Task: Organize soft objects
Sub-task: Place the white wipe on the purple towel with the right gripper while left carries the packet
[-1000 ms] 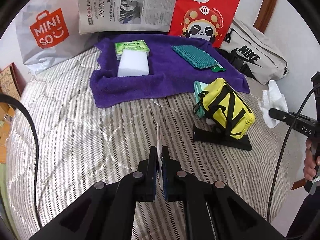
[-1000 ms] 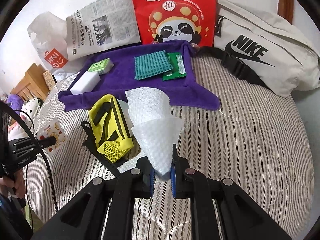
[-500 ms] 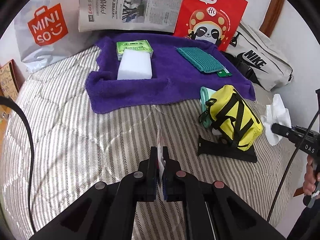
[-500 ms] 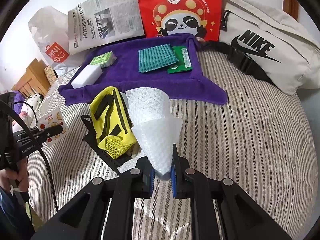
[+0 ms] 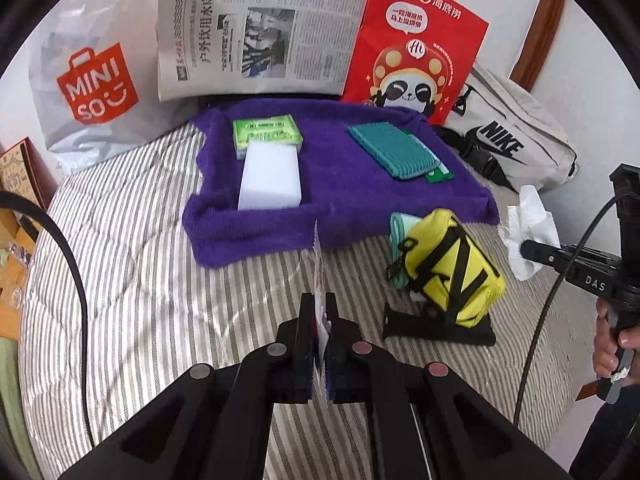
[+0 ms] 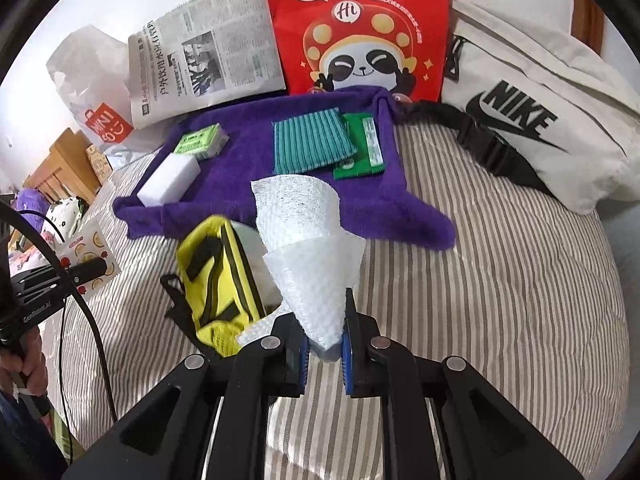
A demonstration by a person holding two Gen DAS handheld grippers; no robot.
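Progress: four soft items already lie on the purple terry towel (image 5: 340,200) spread at 12 o'clock on the striped bed (image 5: 140,280): a white foam block (image 5: 270,178), a green sponge pack (image 5: 266,132), a teal ribbed cloth (image 5: 394,152) and a green flat packet (image 6: 362,146) partly under that cloth.

In transit: the left claw (image 5: 319,320) is fully closed on a thin flat sachet with fruit print (image 6: 90,254). The right claw (image 6: 324,338) is nearly closed, pinching a white bubble-wrap sheet (image 6: 308,240) by its lower tip.

Remaining, by judgement: both held items, plus the yellow mesh pouch with black straps (image 5: 448,268) at 2 o'clock, off the towel.

Limits of view: a pale teal item behind the pouch is mostly hidden. The sachet appears edge-on in the left view.
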